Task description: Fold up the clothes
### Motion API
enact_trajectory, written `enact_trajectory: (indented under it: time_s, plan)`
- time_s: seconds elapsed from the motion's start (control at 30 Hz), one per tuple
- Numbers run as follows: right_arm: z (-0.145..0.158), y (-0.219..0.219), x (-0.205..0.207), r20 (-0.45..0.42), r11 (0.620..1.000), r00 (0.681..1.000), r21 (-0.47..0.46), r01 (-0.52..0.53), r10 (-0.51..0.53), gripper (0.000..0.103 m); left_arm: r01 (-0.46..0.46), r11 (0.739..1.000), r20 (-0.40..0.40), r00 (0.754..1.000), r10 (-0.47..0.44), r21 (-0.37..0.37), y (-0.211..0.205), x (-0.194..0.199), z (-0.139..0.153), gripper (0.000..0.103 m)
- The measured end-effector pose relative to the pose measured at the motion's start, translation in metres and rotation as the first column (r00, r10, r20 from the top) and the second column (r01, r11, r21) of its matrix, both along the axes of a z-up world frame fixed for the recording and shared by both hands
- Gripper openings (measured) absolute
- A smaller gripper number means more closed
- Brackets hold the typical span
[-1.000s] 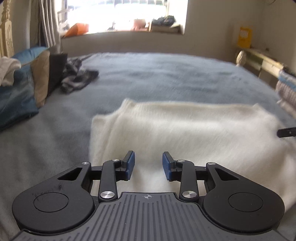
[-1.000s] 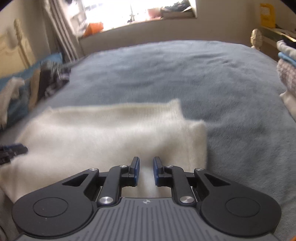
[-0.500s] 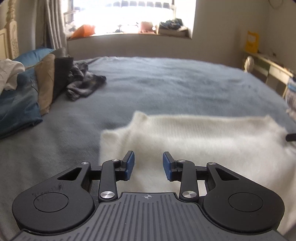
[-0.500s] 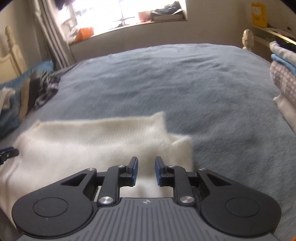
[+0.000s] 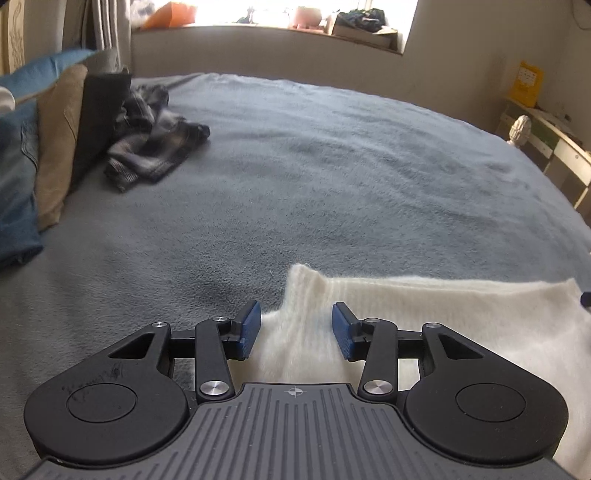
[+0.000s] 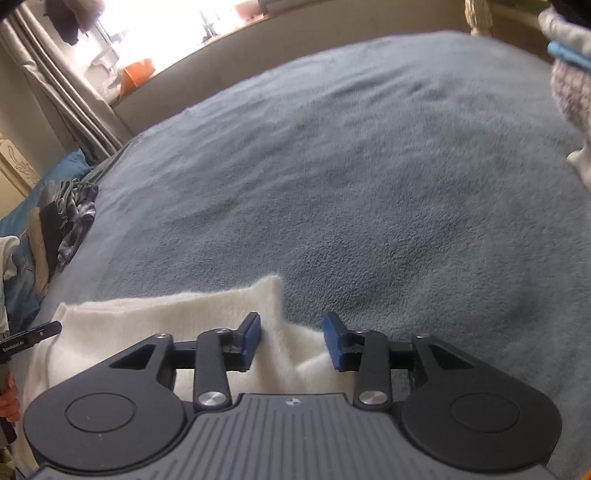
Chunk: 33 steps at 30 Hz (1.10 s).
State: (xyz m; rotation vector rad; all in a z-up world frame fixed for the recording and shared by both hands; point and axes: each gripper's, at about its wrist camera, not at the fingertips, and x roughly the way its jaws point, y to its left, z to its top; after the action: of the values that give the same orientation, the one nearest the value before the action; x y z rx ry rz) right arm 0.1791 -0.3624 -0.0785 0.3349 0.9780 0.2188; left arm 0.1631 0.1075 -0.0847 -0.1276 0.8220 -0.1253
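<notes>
Left tool (image 5: 295, 332): jaws parted, blue pads on either side of the left corner of the white sweater (image 5: 443, 325), low centre of the left wrist frame. Nothing was clamped; fabric lay between the pads, but I could not tell whether either pad touched it. I judged this placement deliberate: straddling a corner gives a clean pinch point for lifting an edge.

Right tool (image 6: 291, 339): likewise parted, set over the sweater's right corner, low centre of the right wrist frame, where a raised ridge of cloth ran between the pads. Both tools at opposite corners of the same near edge, I judged, so the edge could be carried over evenly.

The sweater lay flat on the grey-blue bed (image 5: 332, 184), filling the lower part of both frames, already looking folded into a band. The left tool's tip showed at the left edge of the right wrist frame.

Farther off, upper left of the left wrist frame: a crumpled plaid garment (image 5: 151, 147) beside pillows (image 5: 55, 140), well apart from the sweater, presumably waiting its turn. Upper right of the right wrist frame: a blurred stack of folded items (image 6: 569, 74). Window sill (image 5: 258, 31) beyond.
</notes>
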Motion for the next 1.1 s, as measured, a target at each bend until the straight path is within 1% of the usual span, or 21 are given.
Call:
enact_trajectory:
  time_s: [0.13, 0.23, 0.37, 0.43, 0.6, 0.73, 0.93, 1.0, 1.07, 1.1]
  plan:
    - [-0.005, 0.000, 0.011, -0.032, 0.999, 0.999, 0.032, -0.017, 0.018, 0.043, 0.001, 0.999, -0.018, 1.000, -0.002, -0.033, 0.004, 0.001, -0.002, 0.043]
    - [-0.005, 0.001, 0.013, -0.038, 0.998, 0.999, 0.059, -0.035, 0.038, 0.043, 0.009, 0.998, -0.026, 1.000, -0.011, -0.057, 0.007, 0.001, -0.001, 0.043]
    - [-0.001, -0.001, 0.011, -0.027, 0.996, 0.998, 0.079, -0.048, 0.050, 0.044, 0.025, 0.998, -0.023, 0.999, -0.026, -0.057, 0.009, 0.002, -0.003, 0.043]
    - [0.002, -0.002, 0.010, -0.015, 0.996, 0.999, 0.076, -0.046, 0.047, 0.043, 0.024, 0.998, -0.020, 0.999, -0.025, -0.057, 0.009, 0.003, -0.004, 0.043]
    - [0.010, -0.001, 0.007, 0.014, 0.998, 0.999, 0.036, -0.048, 0.047, 0.043, 0.021, 0.998, 0.003, 1.000, -0.021, -0.055, 0.007, 0.006, -0.006, 0.043]
    - [0.012, -0.004, 0.006, 0.016, 0.998, 0.999, 0.042, -0.051, 0.051, 0.043, 0.023, 0.998, 0.021, 1.000, -0.022, -0.054, 0.005, 0.007, -0.007, 0.037]
    - [0.002, 0.004, 0.012, -0.025, 0.995, 0.995, 0.025, -0.092, 0.093, 0.044, 0.026, 0.999, 0.033, 0.999, -0.025, -0.043, 0.001, 0.007, -0.008, 0.034]
    - [-0.001, 0.004, 0.014, -0.021, 0.996, 0.996, 0.031, -0.084, 0.084, 0.043, 0.024, 1.000, 0.045, 0.999, -0.023, -0.021, -0.002, 0.006, -0.008, 0.031]
    - [-0.003, 0.004, 0.016, -0.006, 0.996, 0.997, 0.041, -0.079, 0.079, 0.042, 0.021, 1.000, 0.057, 0.998, -0.021, 0.003, -0.007, 0.004, -0.007, 0.021]
    - [-0.003, 0.005, 0.016, 0.004, 0.995, 0.996, 0.047, -0.086, 0.086, 0.036, 0.020, 0.999, 0.069, 0.997, -0.022, 0.024, -0.010, 0.003, -0.006, 0.018]
